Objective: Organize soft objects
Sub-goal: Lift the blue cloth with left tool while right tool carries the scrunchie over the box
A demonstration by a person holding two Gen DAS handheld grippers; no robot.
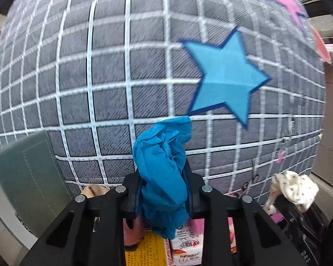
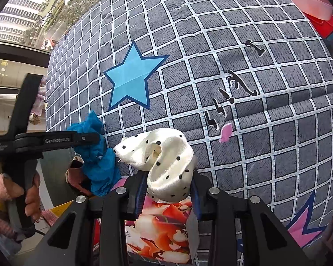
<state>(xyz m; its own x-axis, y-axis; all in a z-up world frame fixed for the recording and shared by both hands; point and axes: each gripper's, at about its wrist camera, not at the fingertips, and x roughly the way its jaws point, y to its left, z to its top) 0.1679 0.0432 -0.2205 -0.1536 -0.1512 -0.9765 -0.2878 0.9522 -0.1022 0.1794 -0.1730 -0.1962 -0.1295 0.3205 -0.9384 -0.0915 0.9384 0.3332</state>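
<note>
A blue crumpled cloth (image 1: 164, 173) is clamped between the pads of the left gripper (image 1: 163, 190), and a cream satin cloth with black dots (image 2: 164, 161) is pinched in the same way by the right gripper (image 2: 168, 190); both sets of jaws are drawn narrow on bunched fabric. Each cloth is held above a grey bedsheet with a white grid (image 1: 77, 77), on which a blue star (image 1: 226, 77) is printed. In the right wrist view the left gripper (image 2: 90, 136) is seen just beside the dotted cloth, gripped by a hand (image 2: 31, 197).

The step in hand is judged to be the carry: both soft pieces are picked up and not yet put down. A drop place is called for next, and none can be identified with certainty. A grey-green bin or box edge (image 1: 26, 177) stands at the lower left, and a pink basin (image 2: 304, 0) lies at the far corner of the bed; either might serve.

Below the grippers lie a floral tissue pack (image 2: 164, 228), a yellow printed packet (image 1: 144, 252) and a pinkish garment (image 2: 74, 175), which crowd the near edge and could be snagged if the hands are lowered there.
</note>
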